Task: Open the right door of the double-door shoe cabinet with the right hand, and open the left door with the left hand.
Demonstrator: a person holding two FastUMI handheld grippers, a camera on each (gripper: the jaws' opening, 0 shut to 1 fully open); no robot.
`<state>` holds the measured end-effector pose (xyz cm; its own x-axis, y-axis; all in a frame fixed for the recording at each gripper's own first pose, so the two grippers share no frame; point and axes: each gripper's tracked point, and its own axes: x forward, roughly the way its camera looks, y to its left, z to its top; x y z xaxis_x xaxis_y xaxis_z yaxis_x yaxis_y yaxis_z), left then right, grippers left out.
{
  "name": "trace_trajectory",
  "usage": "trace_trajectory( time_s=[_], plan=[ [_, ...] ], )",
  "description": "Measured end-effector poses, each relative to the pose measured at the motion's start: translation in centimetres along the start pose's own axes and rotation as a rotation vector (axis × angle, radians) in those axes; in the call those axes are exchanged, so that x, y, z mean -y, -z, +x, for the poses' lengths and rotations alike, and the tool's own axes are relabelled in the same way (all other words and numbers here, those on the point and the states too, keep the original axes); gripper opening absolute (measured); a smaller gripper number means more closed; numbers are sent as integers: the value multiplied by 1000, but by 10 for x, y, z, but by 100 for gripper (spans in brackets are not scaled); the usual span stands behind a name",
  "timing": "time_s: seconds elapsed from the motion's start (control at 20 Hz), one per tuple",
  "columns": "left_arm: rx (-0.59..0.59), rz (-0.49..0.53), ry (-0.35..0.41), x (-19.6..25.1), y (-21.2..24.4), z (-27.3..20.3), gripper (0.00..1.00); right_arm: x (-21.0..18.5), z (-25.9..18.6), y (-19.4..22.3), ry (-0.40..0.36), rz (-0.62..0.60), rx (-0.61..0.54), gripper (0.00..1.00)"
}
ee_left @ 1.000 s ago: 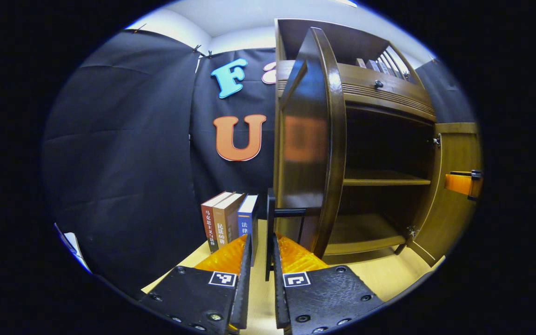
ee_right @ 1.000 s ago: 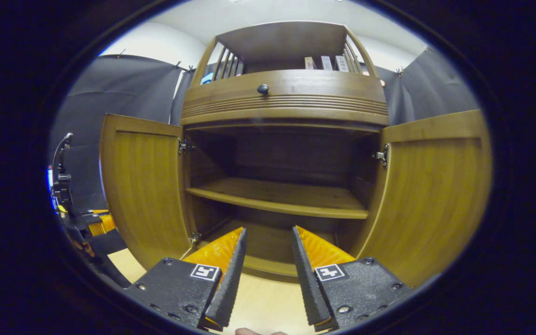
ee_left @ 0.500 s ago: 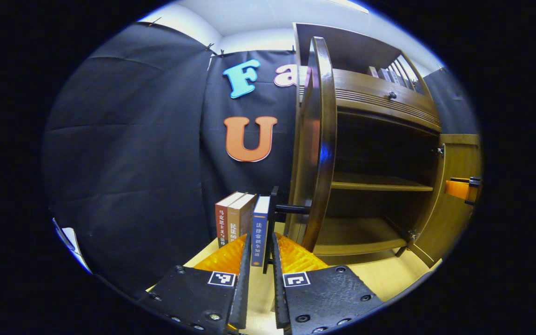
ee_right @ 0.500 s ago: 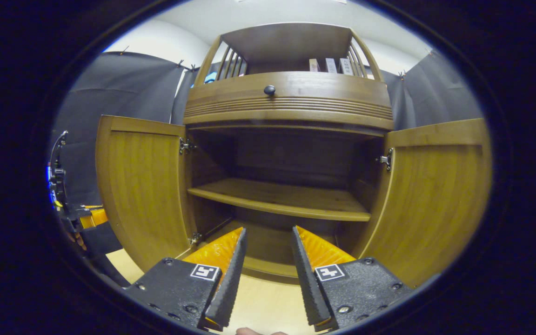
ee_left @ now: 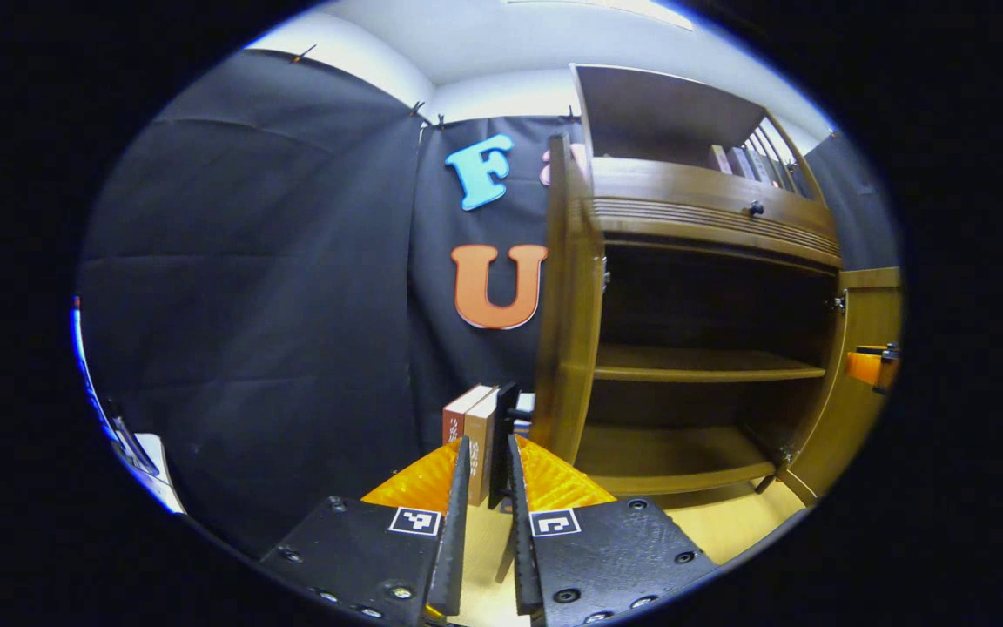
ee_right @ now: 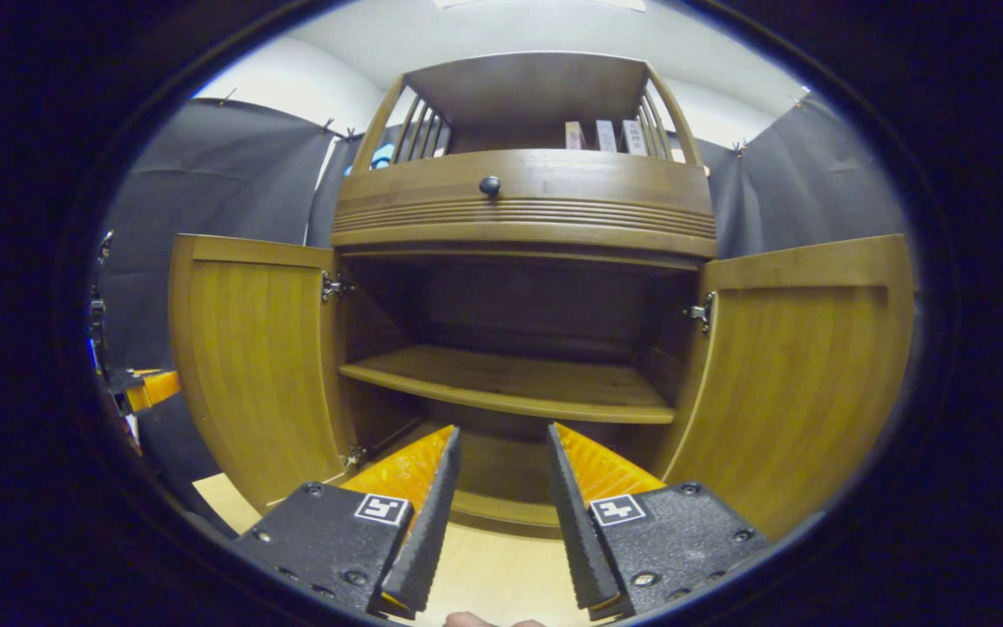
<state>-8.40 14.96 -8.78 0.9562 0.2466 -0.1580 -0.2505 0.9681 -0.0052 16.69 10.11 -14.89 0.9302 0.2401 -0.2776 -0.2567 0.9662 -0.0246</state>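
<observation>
The brown shoe cabinet stands with both doors swung out. In the right gripper view the left door and the right door flank the bare inner shelf. My right gripper is open in front of the lower compartment, with nothing between its fingers. In the left gripper view the left door shows almost edge-on. Its black handle stands between the fingertips of my left gripper, which is shut on it. The right door shows at the far right.
Upright books stand on the light wooden table just beyond the left door. A drawer with a dark knob sits above the doors, with a few books on the top shelf. Black cloth walls close in on the left.
The left door has swung further out with my left gripper on its handle, from angled to nearly edge-on. The right gripper has stayed open and almost still.
</observation>
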Motion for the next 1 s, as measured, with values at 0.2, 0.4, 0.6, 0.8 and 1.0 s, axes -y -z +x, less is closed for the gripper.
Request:
trace_trajectory(
  time_s=[0.2,0.4,0.6,0.8,1.0],
  plan=[
    [110,36,36,41,-44,-10,23,8,-1,-12,31,30,35,67],
    [134,14,152,96,-62,-14,38,30,-13,-20,65,44,73,78],
    [133,7,243,143,-65,-17,39,50,-23,-21,111,35,81,85],
    [106,-53,340,180,-70,-21,54,62,-28,-24,137,37,104,85],
    [90,-29,356,196,-67,-23,92,62,-35,-27,127,43,119,89]
  ],
)
